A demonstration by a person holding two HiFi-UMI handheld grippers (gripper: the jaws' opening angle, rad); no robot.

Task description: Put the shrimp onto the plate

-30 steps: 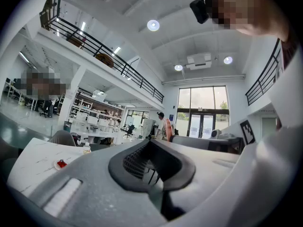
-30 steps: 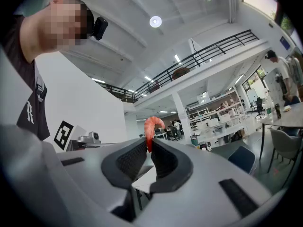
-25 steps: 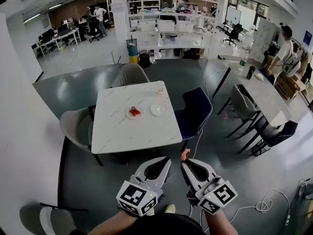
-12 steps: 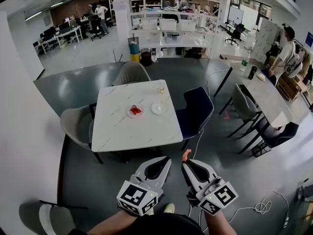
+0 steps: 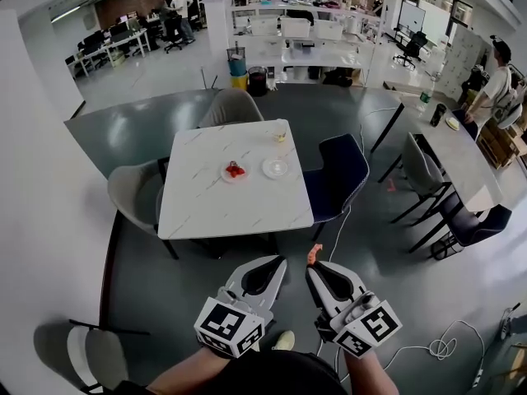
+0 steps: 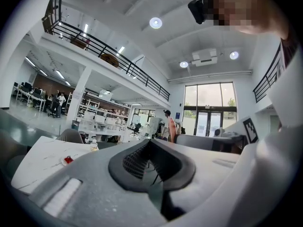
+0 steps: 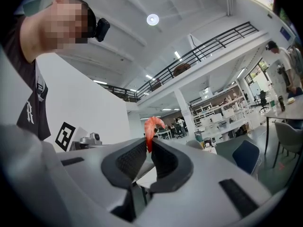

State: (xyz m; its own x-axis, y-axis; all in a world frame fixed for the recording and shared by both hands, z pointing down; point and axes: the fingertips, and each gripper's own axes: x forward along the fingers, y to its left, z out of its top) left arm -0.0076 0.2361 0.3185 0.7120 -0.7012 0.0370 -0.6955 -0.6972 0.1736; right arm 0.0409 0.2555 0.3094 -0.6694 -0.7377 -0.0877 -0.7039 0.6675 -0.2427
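An orange-pink shrimp (image 5: 312, 254) sticks up from the tips of my right gripper (image 5: 315, 267), which is shut on it; in the right gripper view the shrimp (image 7: 151, 128) curls above the closed jaws of the gripper (image 7: 149, 145). My left gripper (image 5: 272, 264) is shut and holds nothing, as the left gripper view (image 6: 150, 144) also shows. Both hang low over the floor, well short of the white marble table (image 5: 206, 208). On the table sit a plate with red pieces (image 5: 235, 171) and an empty clear plate (image 5: 275, 168). The red-filled plate (image 6: 68, 160) appears far off at left.
Chairs ring the table: a grey one (image 5: 130, 200) at left, a grey one (image 5: 230, 105) behind, a dark blue one (image 5: 339, 174) at right. A small yellowish object (image 5: 281, 137) sits at the table's far edge. A second table (image 5: 451, 156) with chairs stands at right; a cable (image 5: 440, 348) lies on the floor.
The table has drifted lower and slightly right in the head view and looks a little nearer. Both grippers keep their pose, the shrimp still held in the right one.
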